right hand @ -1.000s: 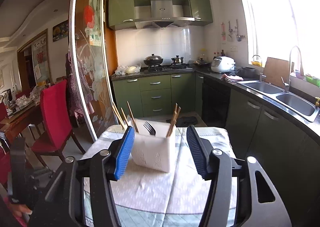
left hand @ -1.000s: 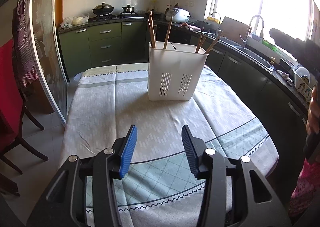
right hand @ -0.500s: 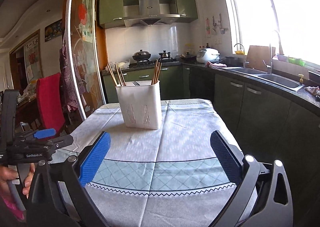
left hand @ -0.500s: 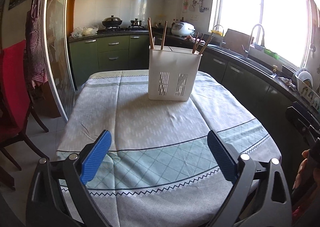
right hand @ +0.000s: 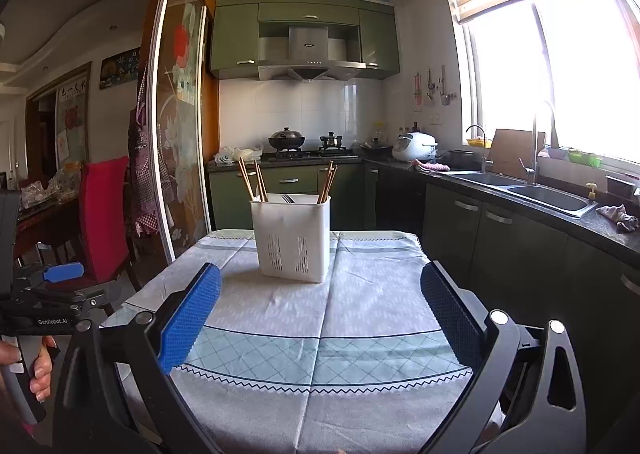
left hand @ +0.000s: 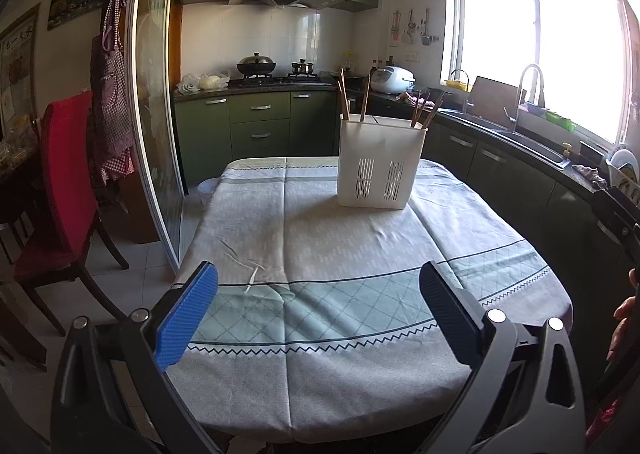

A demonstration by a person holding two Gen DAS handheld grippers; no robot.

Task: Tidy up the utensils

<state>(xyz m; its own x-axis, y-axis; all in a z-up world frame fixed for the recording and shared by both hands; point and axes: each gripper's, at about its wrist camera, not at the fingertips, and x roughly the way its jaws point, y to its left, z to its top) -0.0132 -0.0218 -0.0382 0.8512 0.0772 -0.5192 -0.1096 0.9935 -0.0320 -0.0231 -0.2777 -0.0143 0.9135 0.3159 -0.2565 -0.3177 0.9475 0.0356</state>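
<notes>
A white slotted utensil holder (left hand: 380, 164) (right hand: 293, 238) stands upright toward the far end of the table, with several wooden chopsticks (left hand: 343, 98) (right hand: 250, 179) and a fork (right hand: 287, 198) sticking out of it. My left gripper (left hand: 318, 274) hangs open over the near table edge, well short of the holder, nothing between its blue pads. My right gripper (right hand: 320, 274) is also open and empty, near the front edge. The left gripper's blue fingertip (right hand: 63, 272) shows at the left of the right wrist view, in a person's hand (right hand: 38, 370).
A patterned tablecloth (left hand: 320, 254) covers the table. A red chair (left hand: 64, 182) and a glass sliding door (left hand: 154, 114) stand to the left. Dark green counters with a sink (right hand: 532, 190) run along the right; a stove with pots (right hand: 286, 140) is at the back.
Both grippers have opened from half shut to wide and pulled back from the holder toward the near table edge; the right one also sank lower.
</notes>
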